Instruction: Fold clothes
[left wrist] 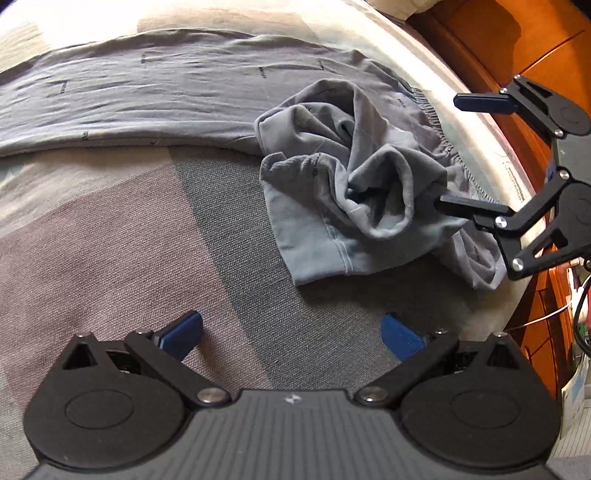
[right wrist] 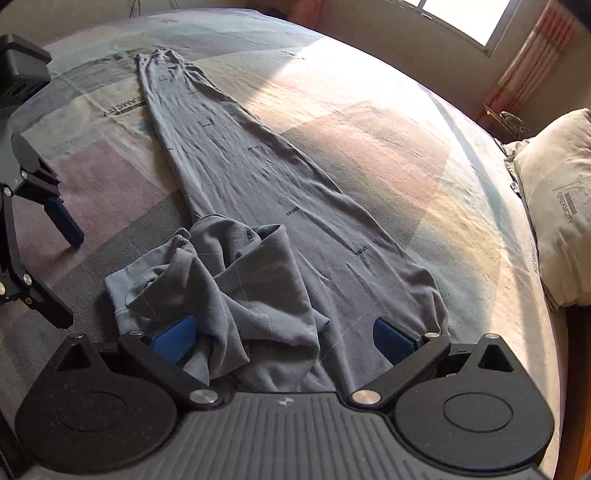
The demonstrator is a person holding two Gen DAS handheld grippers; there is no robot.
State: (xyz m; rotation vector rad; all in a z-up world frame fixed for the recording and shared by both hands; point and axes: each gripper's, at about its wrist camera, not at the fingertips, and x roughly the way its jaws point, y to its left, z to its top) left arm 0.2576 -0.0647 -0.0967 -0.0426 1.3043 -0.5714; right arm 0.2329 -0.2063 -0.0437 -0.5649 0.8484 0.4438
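Grey-blue trousers (left wrist: 166, 96) lie on the bed, with one leg (right wrist: 258, 177) stretched out flat and long. The other leg is bunched into a crumpled heap (left wrist: 347, 177) near the waistband. My right gripper (right wrist: 284, 339) is open at that heap (right wrist: 229, 280); cloth lies between its fingers and drapes over the left pad (right wrist: 173, 341). From the left wrist view, the right gripper (left wrist: 448, 151) comes in from the bed's edge, its lower finger (left wrist: 465, 208) poked into the folds. My left gripper (left wrist: 291, 332) is open over bare sheet, a short way from the heap, holding nothing.
The bed has a patchwork sheet (left wrist: 110, 240). Its rounded edge (left wrist: 480, 122) runs close behind the waistband, with orange wooden furniture (left wrist: 517, 37) beyond. A pillow (right wrist: 554, 206) lies at the right. A window (right wrist: 461, 14) throws sunlight across the far sheet. Cables (left wrist: 576, 302) hang beside the bed.
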